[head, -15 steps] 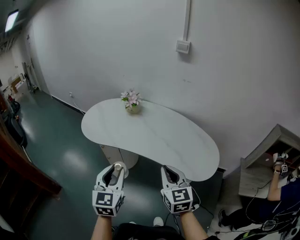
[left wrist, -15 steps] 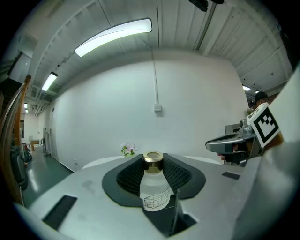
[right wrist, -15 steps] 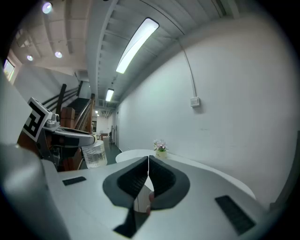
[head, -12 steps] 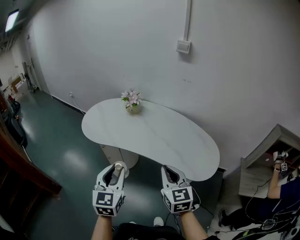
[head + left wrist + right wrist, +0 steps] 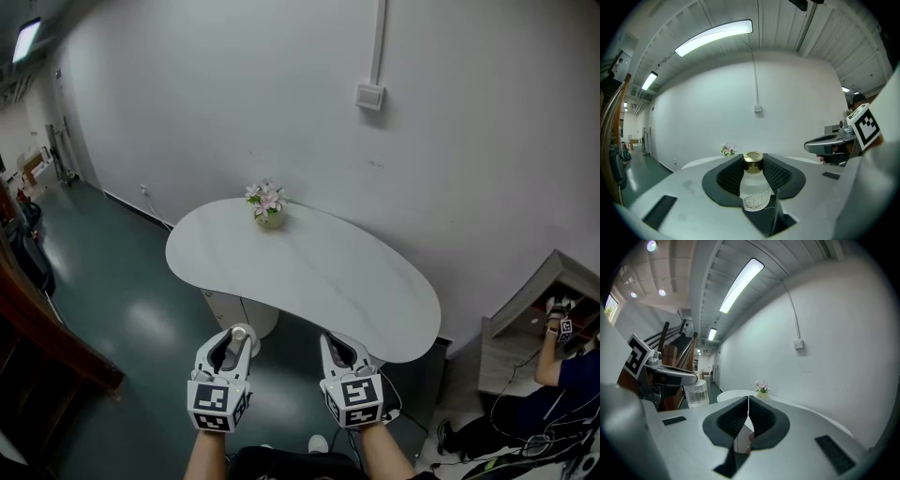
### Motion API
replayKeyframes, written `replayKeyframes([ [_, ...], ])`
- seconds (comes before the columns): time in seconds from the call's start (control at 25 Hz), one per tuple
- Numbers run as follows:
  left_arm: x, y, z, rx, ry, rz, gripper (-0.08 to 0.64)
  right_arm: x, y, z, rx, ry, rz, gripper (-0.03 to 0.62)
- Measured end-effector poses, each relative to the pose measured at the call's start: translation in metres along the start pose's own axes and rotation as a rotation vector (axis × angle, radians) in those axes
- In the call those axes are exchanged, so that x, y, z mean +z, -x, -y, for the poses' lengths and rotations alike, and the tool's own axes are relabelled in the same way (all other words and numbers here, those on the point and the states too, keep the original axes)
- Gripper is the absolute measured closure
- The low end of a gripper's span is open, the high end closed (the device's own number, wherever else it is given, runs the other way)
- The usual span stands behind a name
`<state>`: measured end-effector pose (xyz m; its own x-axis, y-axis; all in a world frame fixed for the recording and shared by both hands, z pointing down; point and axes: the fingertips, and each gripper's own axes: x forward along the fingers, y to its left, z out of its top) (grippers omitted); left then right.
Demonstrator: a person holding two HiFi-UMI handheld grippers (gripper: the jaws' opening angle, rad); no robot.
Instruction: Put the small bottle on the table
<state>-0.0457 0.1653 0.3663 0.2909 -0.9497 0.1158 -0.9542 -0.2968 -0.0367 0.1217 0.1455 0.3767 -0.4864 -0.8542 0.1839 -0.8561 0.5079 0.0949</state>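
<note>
A small clear bottle [image 5: 752, 187] with a gold cap [image 5: 238, 332] stands upright between the pads of my left gripper [image 5: 233, 339], which is shut on it. The right gripper view shows the same bottle [image 5: 696, 394] at the left. My right gripper [image 5: 337, 345] is beside it, its jaws shut on nothing [image 5: 748, 411]. Both grippers hover over the floor just short of the near edge of the white kidney-shaped table [image 5: 309, 272]. A small pot of pink flowers [image 5: 268, 203] stands at the table's far edge.
The table rests on a white pedestal [image 5: 234, 314] above a dark green floor. A white wall with a switch box [image 5: 370, 96] runs behind it. A person sits at a desk [image 5: 525, 323] at the lower right. Dark wooden furniture [image 5: 47, 337] lines the left.
The table has drifted very slightly right in the head view. Both grippers keep their places, and the bottle stays in the left one.
</note>
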Motion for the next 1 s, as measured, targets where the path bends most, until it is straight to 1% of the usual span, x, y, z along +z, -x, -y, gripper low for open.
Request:
replayKeyframes([
  [0.16,-0.002,0.004,-0.007,-0.001,0.002,0.001,0.431,-0.001,-0.001,-0.007,0.002,-0.001,-0.004,0.525],
  [0.56,-0.006,0.022,-0.027,-0.036,-0.001,0.004,0.431,-0.003,0.000,-0.033,-0.046,-0.032,-0.009,0.525],
  [0.76,-0.010,0.031,-0.035,-0.044,-0.001,0.005,0.431,-0.007,0.002,-0.045,-0.056,-0.029,-0.020,0.525],
  [1.0,-0.015,0.033,-0.041,-0.044,-0.006,0.000,0.431,-0.003,-0.003,-0.050,-0.057,-0.018,-0.013,0.525],
])
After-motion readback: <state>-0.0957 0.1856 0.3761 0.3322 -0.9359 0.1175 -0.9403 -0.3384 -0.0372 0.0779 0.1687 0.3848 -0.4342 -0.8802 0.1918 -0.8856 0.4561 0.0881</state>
